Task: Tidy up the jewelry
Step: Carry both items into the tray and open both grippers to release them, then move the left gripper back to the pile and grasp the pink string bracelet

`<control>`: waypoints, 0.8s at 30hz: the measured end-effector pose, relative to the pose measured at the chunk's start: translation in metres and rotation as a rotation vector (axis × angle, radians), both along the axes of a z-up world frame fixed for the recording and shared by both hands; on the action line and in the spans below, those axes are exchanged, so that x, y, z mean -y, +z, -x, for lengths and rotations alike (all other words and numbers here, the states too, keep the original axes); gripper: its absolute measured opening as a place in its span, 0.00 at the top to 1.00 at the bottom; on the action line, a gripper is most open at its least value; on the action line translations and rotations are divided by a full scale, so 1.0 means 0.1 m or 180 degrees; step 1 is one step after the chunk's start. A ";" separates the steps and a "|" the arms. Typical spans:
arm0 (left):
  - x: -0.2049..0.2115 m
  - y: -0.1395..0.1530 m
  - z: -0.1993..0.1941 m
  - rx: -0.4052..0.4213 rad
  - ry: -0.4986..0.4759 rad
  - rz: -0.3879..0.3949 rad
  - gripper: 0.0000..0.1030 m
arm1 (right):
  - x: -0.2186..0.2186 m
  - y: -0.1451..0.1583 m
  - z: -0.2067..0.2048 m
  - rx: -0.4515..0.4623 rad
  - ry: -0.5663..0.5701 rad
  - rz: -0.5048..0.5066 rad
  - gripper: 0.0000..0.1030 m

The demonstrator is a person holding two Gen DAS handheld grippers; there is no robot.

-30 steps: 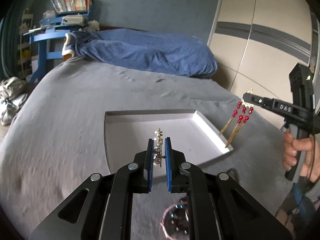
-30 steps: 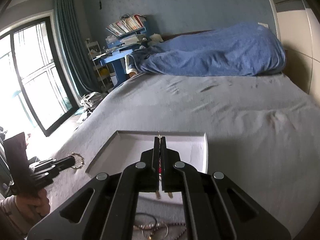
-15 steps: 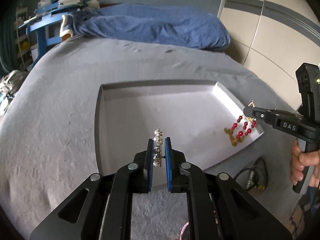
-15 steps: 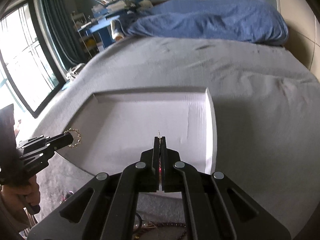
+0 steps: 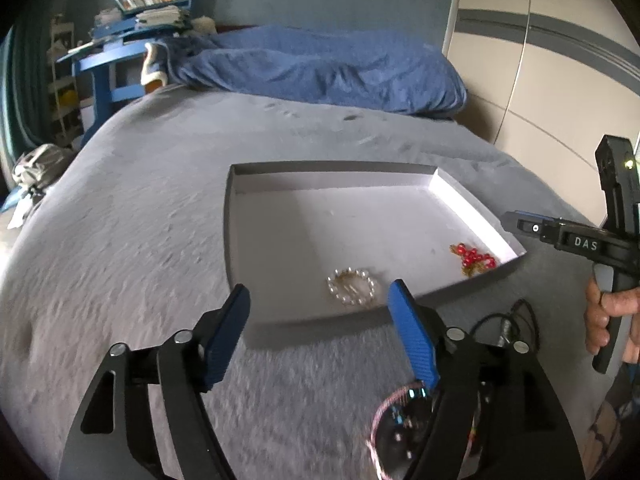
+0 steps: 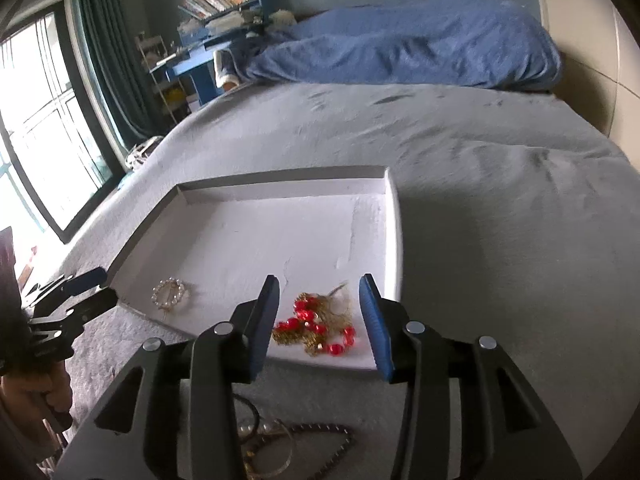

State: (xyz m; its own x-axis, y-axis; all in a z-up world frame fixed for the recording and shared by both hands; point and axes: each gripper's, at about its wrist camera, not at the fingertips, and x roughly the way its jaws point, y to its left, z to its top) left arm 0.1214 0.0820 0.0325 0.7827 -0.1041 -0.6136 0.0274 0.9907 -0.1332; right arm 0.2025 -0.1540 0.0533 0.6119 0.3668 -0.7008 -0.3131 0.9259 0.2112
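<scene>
- Nearest me, loose jewelry (image 6: 280, 444) lies in a heap on the grey bed (image 6: 500, 220), below my right gripper (image 6: 319, 314), and a pink beaded loop (image 5: 396, 412) shows under my left gripper (image 5: 318, 322).
- My left gripper's jaws have just been opening; they stand wide apart, nothing between them.
- Just beyond its fingertips the pearl ring (image 5: 352, 287) lies flat inside the white tray (image 5: 240, 216), near the front edge.
- My right gripper's jaws have also just been opening and stand apart, pressing on nothing.
- The red-bead and gold-chain piece (image 6: 316, 326) lies heaped in the tray's near right corner.
- Farther off, a blue blanket (image 6: 420, 48) is bunched at the head of the bed.
</scene>
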 end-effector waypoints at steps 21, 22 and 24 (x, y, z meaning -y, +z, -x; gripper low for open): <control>0.28 -0.25 0.68 0.0005 -0.0432 0.0208 0.25 | 0.30 -0.31 0.81 0.0007 -0.0161 -0.0207 0.55; 0.28 -0.26 0.69 -0.0001 -0.0429 0.0234 0.25 | 0.29 -0.34 0.83 -0.0003 -0.0147 -0.0194 0.55; 0.28 -0.28 0.69 -0.0042 -0.0462 0.0265 0.27 | 0.26 -0.36 0.88 0.0005 -0.0112 -0.0160 0.54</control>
State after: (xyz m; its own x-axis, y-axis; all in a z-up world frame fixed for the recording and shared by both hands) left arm 0.0529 0.0536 0.0043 0.7477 -0.2663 -0.6083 0.1670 0.9620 -0.2159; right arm 0.1147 -0.1801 0.0172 0.6262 0.3796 -0.6810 -0.2809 0.9246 0.2571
